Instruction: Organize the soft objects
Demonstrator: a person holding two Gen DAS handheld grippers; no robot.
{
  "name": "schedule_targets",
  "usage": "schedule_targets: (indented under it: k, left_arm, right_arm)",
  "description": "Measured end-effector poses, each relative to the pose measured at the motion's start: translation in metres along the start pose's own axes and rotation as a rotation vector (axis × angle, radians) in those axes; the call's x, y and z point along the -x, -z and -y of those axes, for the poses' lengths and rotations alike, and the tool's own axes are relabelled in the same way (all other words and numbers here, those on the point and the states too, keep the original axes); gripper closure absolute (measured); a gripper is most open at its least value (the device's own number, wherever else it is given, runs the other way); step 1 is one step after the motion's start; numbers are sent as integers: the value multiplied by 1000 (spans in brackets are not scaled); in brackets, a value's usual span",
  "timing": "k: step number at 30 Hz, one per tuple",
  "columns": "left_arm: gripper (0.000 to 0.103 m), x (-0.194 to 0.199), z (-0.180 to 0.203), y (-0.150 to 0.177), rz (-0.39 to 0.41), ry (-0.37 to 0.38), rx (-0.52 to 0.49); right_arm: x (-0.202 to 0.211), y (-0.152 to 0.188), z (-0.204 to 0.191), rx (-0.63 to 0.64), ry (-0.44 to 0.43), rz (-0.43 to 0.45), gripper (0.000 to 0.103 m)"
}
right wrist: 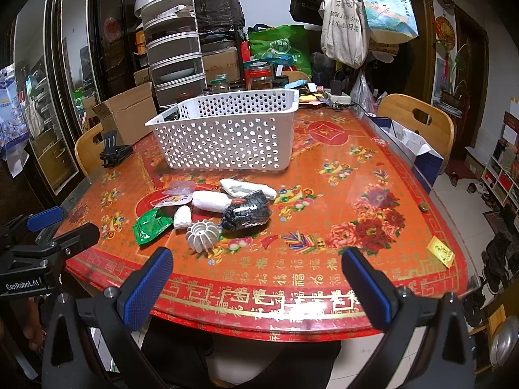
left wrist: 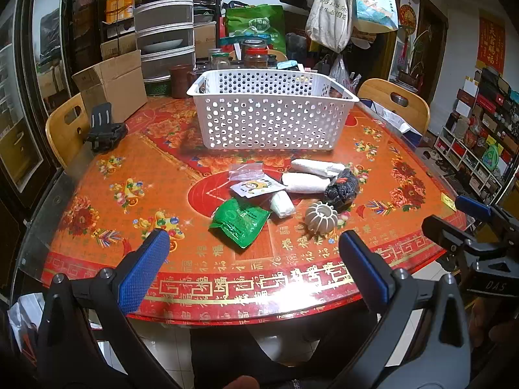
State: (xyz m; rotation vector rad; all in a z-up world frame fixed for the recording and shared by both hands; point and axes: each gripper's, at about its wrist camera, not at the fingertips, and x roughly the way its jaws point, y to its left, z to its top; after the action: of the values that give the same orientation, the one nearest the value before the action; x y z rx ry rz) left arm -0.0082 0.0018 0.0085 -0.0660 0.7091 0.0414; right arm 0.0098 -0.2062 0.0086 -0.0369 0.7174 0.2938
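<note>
Soft objects lie in a loose cluster near the middle of the surface (left wrist: 97, 220), in front of the white basket (left wrist: 272, 123): a green pouch (left wrist: 240, 222), a small white packet (left wrist: 283, 204) just beside it, a printed sachet (left wrist: 256, 188), a clear bag (left wrist: 245, 171) behind that, two white rolls (left wrist: 305, 183) and (left wrist: 316, 167) side by side, a dark knitted bundle (left wrist: 342, 188) touching the nearer roll's end, and a pale ribbed ball (left wrist: 321, 217) at the front. The basket stands upright behind them, apart from the cluster; nothing shows through its holes or over its rim.

The left claw (left wrist: 256, 262) hangs over the near edge of the surface, level and pointed toward the cluster, its blue pads (left wrist: 144, 272) spread wide and pinching nothing. The green pouch and ribbed ball sit just ahead of the gap between its tips.

The right claw (right wrist: 258, 269) is held the same way further right along that edge, blue pads (right wrist: 146, 288) spread wide with nothing between them. From its view the ribbed ball (right wrist: 202, 236) lies ahead and left of centre, the dark bundle (right wrist: 248, 214) just behind it. Each claw shows at the edge of the other's view, so the two sit side by side, near but apart.

A cardboard box (left wrist: 113, 84) and a black stand (left wrist: 103, 129) rest at the far left of the surface, wooden chairs (left wrist: 397, 103) at either side
</note>
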Motion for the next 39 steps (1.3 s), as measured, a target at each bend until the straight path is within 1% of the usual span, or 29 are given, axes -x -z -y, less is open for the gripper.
schedule_targets:
  k: [34,37,39]
  left_arm:
    - [0,-1,0,3,-2,2,3]
    - [0,-1,-2,3,6,-4,6]
    - [0,2,-6,3,37,-5,17]
  right_arm:
    - [-1,2,1,-1,-2,-3,0]
    - [-2,4,-3,-2,-8,-2,0]
    - [-3,6,-5,-3,-23,3,0]
